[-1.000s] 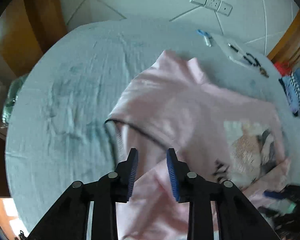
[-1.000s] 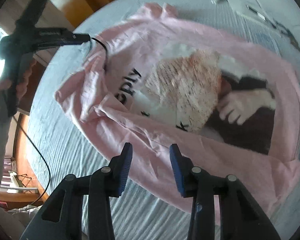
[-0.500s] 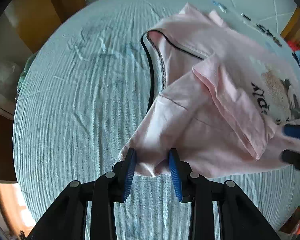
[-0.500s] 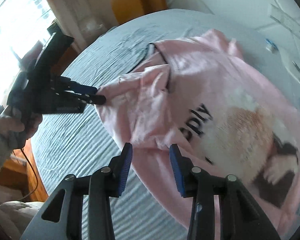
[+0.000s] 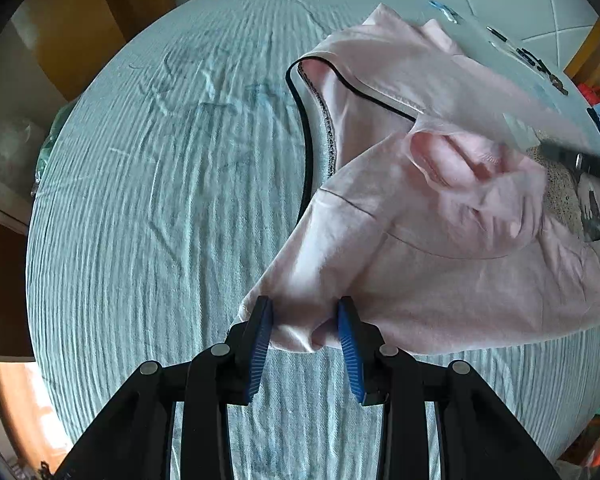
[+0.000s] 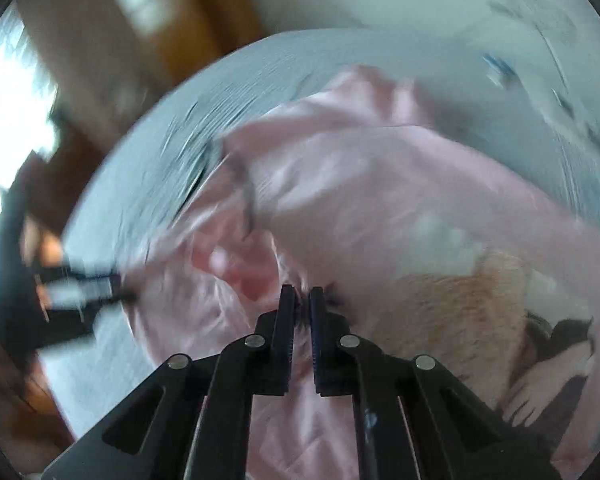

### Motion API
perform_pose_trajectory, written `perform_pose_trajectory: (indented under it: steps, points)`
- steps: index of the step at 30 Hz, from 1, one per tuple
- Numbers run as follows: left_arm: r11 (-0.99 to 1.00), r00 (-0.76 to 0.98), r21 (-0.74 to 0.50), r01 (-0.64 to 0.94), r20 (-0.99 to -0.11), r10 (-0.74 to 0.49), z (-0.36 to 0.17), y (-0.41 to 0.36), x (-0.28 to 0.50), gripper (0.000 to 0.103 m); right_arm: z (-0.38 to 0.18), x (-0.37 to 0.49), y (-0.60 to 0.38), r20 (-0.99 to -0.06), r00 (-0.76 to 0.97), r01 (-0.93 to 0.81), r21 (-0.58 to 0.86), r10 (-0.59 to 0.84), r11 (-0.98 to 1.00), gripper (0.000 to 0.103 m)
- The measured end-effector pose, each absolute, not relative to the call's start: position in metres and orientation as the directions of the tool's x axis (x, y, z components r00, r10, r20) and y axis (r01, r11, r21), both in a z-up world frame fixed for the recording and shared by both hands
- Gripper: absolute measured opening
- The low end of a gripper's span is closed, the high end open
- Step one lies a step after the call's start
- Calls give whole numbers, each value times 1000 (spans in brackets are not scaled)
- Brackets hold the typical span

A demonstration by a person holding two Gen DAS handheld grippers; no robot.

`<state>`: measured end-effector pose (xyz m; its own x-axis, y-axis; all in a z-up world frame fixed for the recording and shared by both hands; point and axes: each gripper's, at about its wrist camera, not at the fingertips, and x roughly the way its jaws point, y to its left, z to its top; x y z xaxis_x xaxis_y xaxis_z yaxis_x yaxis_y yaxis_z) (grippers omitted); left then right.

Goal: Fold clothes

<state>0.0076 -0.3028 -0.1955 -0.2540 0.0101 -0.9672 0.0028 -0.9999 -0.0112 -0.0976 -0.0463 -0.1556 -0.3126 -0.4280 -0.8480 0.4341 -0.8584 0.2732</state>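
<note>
Left wrist view: pink cotton T-shirt with black-edged neckline [image 5: 420, 208] on pale blue-grey ribbed bedspread [image 5: 160, 200].
Left gripper [image 5: 305, 312] at 6 o'clock, blue pads clamped on a bunched shirt corner, garment spreading toward 2 o'clock. Right wrist view, badly blurred: right gripper [image 6: 301, 294] at centre, jaws drawn together, pinching a fold of the same shirt [image 6: 380, 200] beside its printed picture at 4 o'clock.

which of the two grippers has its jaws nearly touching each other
The right gripper: its jaws stand almost together over the pink shirt. The left gripper keeps a clear gap, shirt corner between.
</note>
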Motion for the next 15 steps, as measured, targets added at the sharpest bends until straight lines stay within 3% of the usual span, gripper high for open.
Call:
perform_pose_trajectory:
  steps: [4, 7, 9, 11, 15]
  points:
    - [-996, -238, -87, 3, -968, 84, -174, -305, -4, 39, -139, -122, 13, -826, -353, 288, 351, -439, -891, 8]
    - [-993, -297, -109, -42, -948, 117, -143, -294, -24, 62, -122, -128, 69, -815, -407, 190, 365, -412, -911, 11]
    - [-992, -340, -106, -75, -932, 126, -125, -281, -46, 68, -111, -130, 113, -820, -436, 114, 358, -370, -927, 25]
    - [-990, -363, -112, -90, -922, 137, -114, -271, -79, 72, -104, -135, 153, -825, -456, 43, 354, -333, -934, 59]
    - [-984, -368, -146, -97, -914, 172, -106, -244, -166, 73, -102, -147, 212, -849, -446, -60, 345, -284, -937, 64]
